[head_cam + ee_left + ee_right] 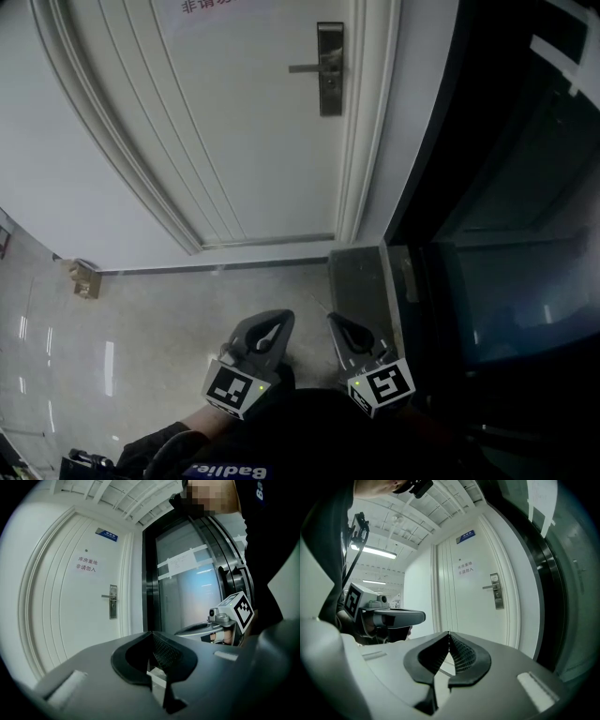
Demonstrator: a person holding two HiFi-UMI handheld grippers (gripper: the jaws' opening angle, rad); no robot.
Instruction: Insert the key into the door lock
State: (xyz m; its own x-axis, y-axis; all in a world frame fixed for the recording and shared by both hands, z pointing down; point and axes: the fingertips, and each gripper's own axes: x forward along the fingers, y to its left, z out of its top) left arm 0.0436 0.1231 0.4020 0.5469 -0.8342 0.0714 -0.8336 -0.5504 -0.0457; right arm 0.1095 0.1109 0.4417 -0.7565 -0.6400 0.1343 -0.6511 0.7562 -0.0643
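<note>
A white panelled door [234, 141] is seen shut ahead. A dark-framed glass door [506, 187] is set in the wall to its right. A pale polished floor [169, 319] lies in front of both.

The left claw [279, 319] and right claw [337, 323] are held side by side, near each other but apart. Both are pointed at the white door and kept well short of it. Each claw is pressed together at the tips in its own gripper view. Whether a key is pinched in either cannot be told.

The door lock [330, 82] is a dark upright plate mounted near the door's right edge. A lever handle [305, 67] is carried on the plate and projects to the left. A notice [86, 564] in red characters is fixed on the door above handle height.
</note>
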